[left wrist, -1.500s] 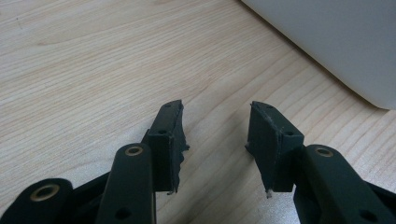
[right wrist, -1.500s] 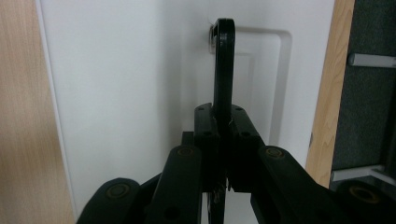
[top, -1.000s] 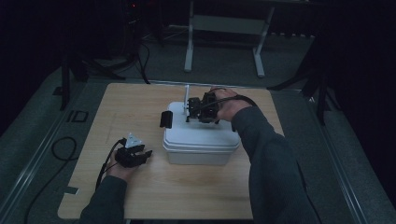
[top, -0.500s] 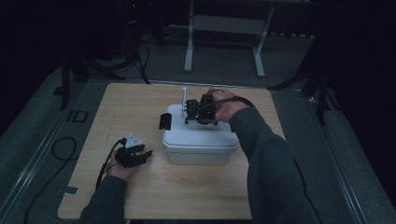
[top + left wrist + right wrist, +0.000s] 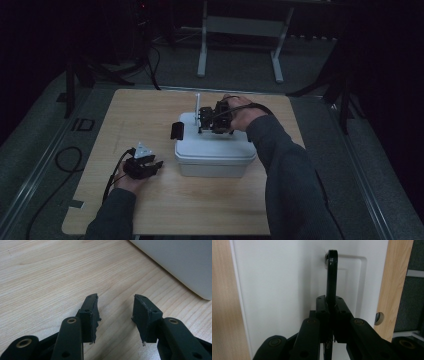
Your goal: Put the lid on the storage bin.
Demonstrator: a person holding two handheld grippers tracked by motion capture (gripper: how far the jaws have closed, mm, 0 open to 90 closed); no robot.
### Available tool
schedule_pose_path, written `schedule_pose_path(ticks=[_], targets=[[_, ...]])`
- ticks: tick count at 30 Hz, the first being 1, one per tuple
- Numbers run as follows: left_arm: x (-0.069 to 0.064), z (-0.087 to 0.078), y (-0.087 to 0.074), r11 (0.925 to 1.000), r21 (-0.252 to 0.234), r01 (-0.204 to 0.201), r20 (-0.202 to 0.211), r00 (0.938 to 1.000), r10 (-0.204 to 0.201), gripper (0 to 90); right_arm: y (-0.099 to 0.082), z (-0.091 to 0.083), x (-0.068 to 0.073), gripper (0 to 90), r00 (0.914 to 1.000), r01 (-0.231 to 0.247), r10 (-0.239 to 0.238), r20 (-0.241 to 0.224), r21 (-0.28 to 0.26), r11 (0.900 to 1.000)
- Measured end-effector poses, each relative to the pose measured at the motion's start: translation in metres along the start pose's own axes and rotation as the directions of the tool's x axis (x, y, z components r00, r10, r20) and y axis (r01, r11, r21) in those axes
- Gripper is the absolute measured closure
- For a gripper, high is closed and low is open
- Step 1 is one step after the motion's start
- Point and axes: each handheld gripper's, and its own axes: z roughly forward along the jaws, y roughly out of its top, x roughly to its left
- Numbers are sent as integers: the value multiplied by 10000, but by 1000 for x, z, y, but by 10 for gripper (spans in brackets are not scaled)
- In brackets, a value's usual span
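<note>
Dim room, pale wooden table (image 5: 150, 120) under the one pool of light; a white lidded box (image 5: 215, 150) sits mid-table and serves as landmark. Over the box's lid, the right gripper (image 5: 212, 120) is clamped on a thin black handle (image 5: 331, 275) standing upright from the lid's recessed panel. Just beside the box's near-left corner, the left gripper (image 5: 115, 315) rests low, jaws spread, empty. Lid looks seated, smooth plastic, clean. Judgement: grasp made, lifting or opening not yet done.
</note>
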Motion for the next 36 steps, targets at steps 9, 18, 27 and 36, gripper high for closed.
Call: schedule_pose_path(ticks=[9,18,27,36], targets=[[0,0,0,10000,-12,9,3,10000,-9,556,-3,-4,-1,845,10000,-27,27,-51,-62,10000],[0,0,0,10000,-11,13,5,10000,-13,555,-2,-4,1,843,10000,47,-47,-19,25,10000],[0,0,0,10000,13,-14,12,10000,14,555,2,0,1,842,9999,116,-116,-64,-40,9999],[0,0,0,10000,14,-19,13,10000,19,555,1,2,0,840,9999,15,-16,-137,-7,10000]])
